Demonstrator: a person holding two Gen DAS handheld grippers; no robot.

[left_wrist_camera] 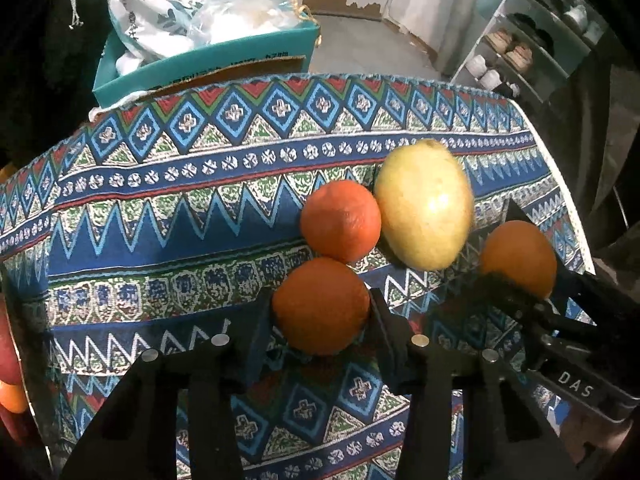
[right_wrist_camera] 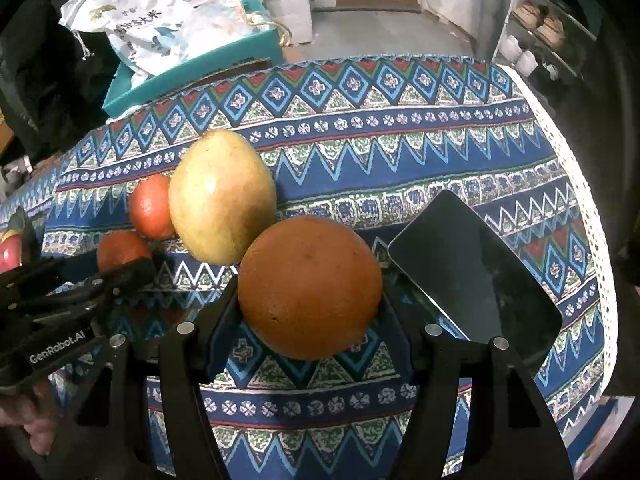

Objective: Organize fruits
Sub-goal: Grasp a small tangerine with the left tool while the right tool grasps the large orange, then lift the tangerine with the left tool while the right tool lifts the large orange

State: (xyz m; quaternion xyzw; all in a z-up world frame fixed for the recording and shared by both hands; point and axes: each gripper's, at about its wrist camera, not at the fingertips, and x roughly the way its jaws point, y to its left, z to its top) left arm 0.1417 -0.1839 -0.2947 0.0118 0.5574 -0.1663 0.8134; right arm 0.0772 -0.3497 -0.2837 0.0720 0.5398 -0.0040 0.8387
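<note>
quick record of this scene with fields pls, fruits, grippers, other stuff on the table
surface: table under a patterned cloth
left gripper: shut on a small orange
right gripper: shut on a large orange
loose fruit: second small orange touching a yellow-green mango
other: dark phone, right of the large orange

— What colours lie between my fingers?

— My left gripper (left_wrist_camera: 320, 312) is black, and the orange (left_wrist_camera: 321, 306) in it is deep orange. My right gripper (right_wrist_camera: 310, 300) is black too, around a duller, brownish large orange (right_wrist_camera: 310, 287).

— And beyond them?

— A yellow-green mango (left_wrist_camera: 426, 206) and a reddish-orange tangerine (left_wrist_camera: 341, 221).

— The cloth?

— The tablecloth (left_wrist_camera: 168, 216) has blue bands with white zigzags, red and green triangles, light-blue diamonds and small white flowers. Its edge is white lace (right_wrist_camera: 591, 216). The phone (right_wrist_camera: 476, 268) is glossy black; the box (left_wrist_camera: 208, 66) is teal.
</note>
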